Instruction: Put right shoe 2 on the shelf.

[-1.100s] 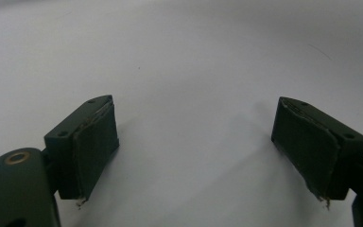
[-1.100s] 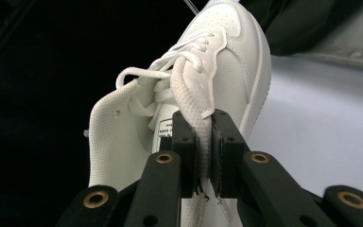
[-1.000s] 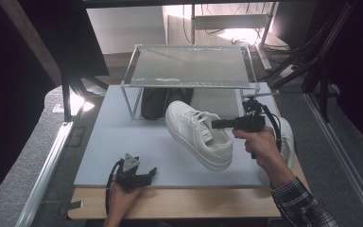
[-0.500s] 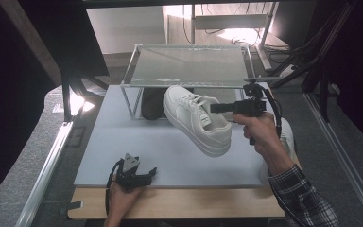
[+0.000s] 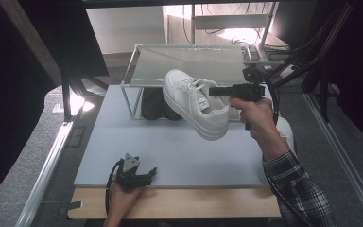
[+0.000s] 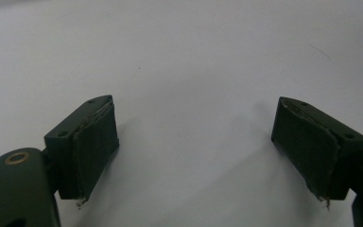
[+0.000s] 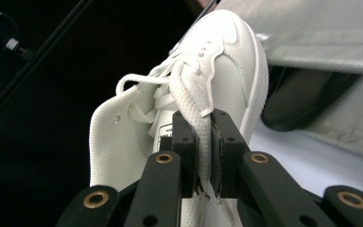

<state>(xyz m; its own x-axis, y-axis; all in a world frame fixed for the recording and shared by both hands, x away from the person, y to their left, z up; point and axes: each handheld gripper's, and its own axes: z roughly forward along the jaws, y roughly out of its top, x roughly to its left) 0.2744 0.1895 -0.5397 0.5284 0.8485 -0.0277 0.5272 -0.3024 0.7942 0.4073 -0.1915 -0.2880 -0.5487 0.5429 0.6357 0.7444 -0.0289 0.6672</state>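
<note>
high view: the grey mat spreads under a two-level rack at the far side, dark shoes beneath it. the white sneaker hangs in the air just near of the rack, toe tilted toward its top shelf. the right gripper is clamped only on its tongue, a thin hold; the shoe could swing, slip free, or knock the shelf edge. the left gripper rests near, jaws apart.

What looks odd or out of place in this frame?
The white sneaker hangs tilted in the air in front of the rack, carried only by its tongue pinched in the right tool. A second white shoe lies half off the mat's right edge.
</note>
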